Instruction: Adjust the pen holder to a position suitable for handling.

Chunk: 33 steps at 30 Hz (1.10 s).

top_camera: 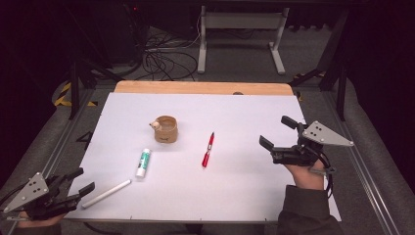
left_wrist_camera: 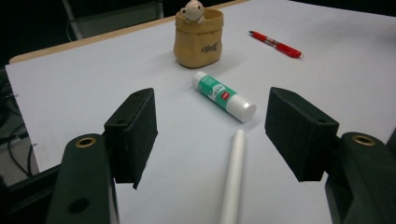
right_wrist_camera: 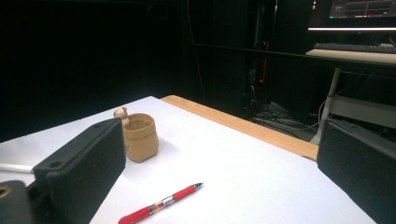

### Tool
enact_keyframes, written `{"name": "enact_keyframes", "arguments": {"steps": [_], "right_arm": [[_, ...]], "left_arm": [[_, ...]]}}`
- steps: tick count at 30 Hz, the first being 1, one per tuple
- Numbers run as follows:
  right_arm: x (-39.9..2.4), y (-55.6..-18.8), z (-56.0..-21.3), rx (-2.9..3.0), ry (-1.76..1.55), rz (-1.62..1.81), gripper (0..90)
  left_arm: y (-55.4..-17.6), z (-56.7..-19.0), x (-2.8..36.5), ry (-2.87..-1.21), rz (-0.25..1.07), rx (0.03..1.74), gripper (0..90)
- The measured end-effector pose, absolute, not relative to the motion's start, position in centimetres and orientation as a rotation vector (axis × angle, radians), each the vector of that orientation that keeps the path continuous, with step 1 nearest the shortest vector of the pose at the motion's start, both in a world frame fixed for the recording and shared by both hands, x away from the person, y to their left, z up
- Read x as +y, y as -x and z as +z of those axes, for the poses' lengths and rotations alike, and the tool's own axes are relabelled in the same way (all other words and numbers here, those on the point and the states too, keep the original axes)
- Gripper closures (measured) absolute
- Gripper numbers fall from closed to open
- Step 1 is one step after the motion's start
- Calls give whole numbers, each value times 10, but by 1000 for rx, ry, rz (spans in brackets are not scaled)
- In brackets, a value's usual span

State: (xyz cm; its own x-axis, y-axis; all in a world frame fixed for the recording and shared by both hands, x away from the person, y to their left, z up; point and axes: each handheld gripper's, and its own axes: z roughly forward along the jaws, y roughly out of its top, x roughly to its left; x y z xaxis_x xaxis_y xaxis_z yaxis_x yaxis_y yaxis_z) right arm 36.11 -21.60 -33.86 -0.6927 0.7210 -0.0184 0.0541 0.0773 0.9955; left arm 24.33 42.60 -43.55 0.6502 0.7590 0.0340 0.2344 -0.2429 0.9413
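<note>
Left gripper (top_camera: 80, 182) sits low at the near-left corner of the white sheet (top_camera: 235, 196), hand under it at the table edge, jaws angled up and to the right toward the white stick (top_camera: 106, 193). Jaws stand apart with nothing pressed between the pads; in the left gripper view the stick (left_wrist_camera: 232, 179) lies flat on the sheet in the gap between them, touching neither pad.

Right gripper (top_camera: 278, 132) is held over the right side of the sheet, forearm and dark sleeve coming in from the bottom, jaws pointing left and slightly away toward the sheet's middle. Jaws wide, empty (right gripper view looks straight between them at the red pen (right_wrist_camera: 161, 205) and the cup).

Layout: white stick near the front-left edge, lying diagonally. Glue stick (top_camera: 143, 162) just beyond it, white cap toward the near side. Tan cup with a small bear figure on its rim (top_camera: 165, 129) stands upright farther back, left of centre. Red pen (top_camera: 208, 150) lies near centre, well apart from the rest.

Room: bare sheet around the white stick on all sides, glue stick the nearest neighbour. Front edge of the sheet is close behind it. Wooden table edge (top_camera: 203, 87) shows past the far side of the sheet.
</note>
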Motion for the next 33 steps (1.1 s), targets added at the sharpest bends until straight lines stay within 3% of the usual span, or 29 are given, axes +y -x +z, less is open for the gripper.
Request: {"name": "enact_keyframes", "arguments": {"steps": [16, 33], "right_arm": [[-214, -362, -340, 1860, -762, 1657, 18], [-212, -362, -340, 1864, -753, 1651, 18]], "left_arm": [[-235, -458, 438, -1902, 553, 757, 480], [-233, -478, 444, -1989, 504, 760, 536]]}}
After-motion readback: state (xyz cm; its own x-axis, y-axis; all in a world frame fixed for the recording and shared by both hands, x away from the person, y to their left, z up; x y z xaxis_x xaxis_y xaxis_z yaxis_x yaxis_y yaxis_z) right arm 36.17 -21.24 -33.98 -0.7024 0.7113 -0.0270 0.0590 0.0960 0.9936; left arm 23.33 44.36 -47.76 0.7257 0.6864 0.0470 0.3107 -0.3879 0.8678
